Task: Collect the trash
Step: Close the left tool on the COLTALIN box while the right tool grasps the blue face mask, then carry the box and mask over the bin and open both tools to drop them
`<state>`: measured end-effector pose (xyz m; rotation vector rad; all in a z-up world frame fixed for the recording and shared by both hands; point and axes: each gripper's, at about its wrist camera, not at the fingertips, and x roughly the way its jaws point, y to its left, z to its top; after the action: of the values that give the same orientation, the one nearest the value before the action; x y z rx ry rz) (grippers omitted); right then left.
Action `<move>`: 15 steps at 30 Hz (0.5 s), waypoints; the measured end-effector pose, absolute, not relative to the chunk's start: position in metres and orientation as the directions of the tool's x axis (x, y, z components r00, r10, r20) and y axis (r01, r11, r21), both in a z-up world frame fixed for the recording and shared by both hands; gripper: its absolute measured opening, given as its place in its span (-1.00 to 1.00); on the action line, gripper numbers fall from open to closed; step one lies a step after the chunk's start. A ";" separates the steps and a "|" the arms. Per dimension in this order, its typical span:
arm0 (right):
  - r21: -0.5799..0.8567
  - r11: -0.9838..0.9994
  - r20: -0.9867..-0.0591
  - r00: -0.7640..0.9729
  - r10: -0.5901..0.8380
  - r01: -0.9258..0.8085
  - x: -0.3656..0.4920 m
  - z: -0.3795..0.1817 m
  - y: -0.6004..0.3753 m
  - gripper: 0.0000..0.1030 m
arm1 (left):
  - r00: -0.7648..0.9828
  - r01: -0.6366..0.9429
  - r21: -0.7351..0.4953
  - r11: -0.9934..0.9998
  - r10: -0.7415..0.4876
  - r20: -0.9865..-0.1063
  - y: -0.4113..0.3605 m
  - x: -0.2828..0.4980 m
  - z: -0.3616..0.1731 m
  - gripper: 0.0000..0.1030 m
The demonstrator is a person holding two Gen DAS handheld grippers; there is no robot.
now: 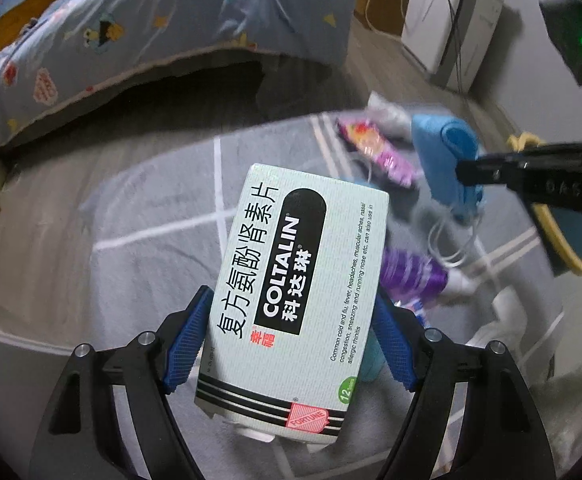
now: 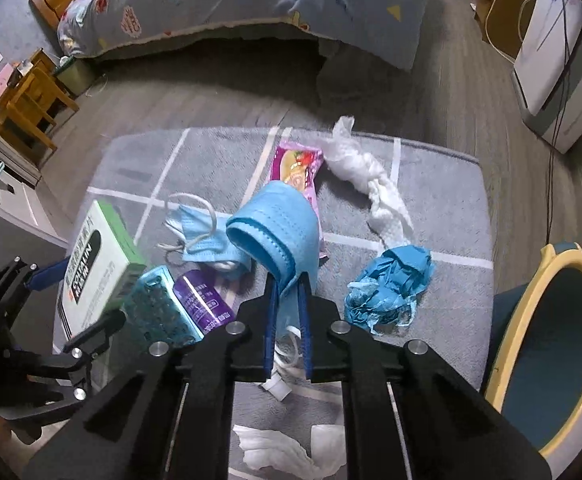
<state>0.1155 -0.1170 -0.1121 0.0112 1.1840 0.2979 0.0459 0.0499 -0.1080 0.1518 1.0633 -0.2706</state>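
Picking up trash off the gray rug (image 2: 431, 184)

A medicine box (image 1: 291, 300) is squeezed by the left gripper (image 1: 291, 344); a blue mask (image 2: 279, 236) (lifted up) is pinched tight by the right gripper (image 2: 287, 312).

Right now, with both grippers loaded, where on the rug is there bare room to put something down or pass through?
Free: the far-left rug, between the loose face mask and the rug's far edge, and the far-right corner beyond the white tissue. Crowded: the middle, from the purple packet across to the crumpled blue paper. Near the right gripper, more tissue.
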 end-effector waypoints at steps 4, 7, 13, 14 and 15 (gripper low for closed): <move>0.200 0.960 -0.898 0.356 0.260 -0.198 0.112 -0.095 -0.129 -0.81 | 0.505 0.293 -0.010 0.956 -0.163 -0.848 0.047 0.044 -0.085 0.49; 0.210 0.957 -0.890 0.367 0.272 -0.200 0.106 -0.077 -0.138 -0.81 | 0.541 0.310 -0.001 0.951 -0.177 -0.822 0.038 0.042 -0.066 0.49; 0.186 0.959 -0.828 0.492 0.269 -0.212 0.077 -0.017 -0.178 -0.81 | 0.615 0.341 0.036 0.939 -0.194 -0.764 0.011 0.035 -0.023 0.50; 0.179 0.963 -0.818 0.512 0.260 -0.204 0.071 -0.011 -0.189 -0.81 | 0.623 0.344 0.038 0.938 -0.198 -0.757 0.007 0.034 -0.018 0.50; 0.172 0.966 -0.812 0.527 0.250 -0.192 0.066 -0.005 -0.201 -0.81 | 0.631 0.352 0.035 0.935 -0.210 -0.747 -0.001 0.032 -0.010 0.50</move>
<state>0.0661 -0.2007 -0.0054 0.0637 0.9806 0.2642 0.0324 -0.0006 -0.0098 0.1844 0.8285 -0.3239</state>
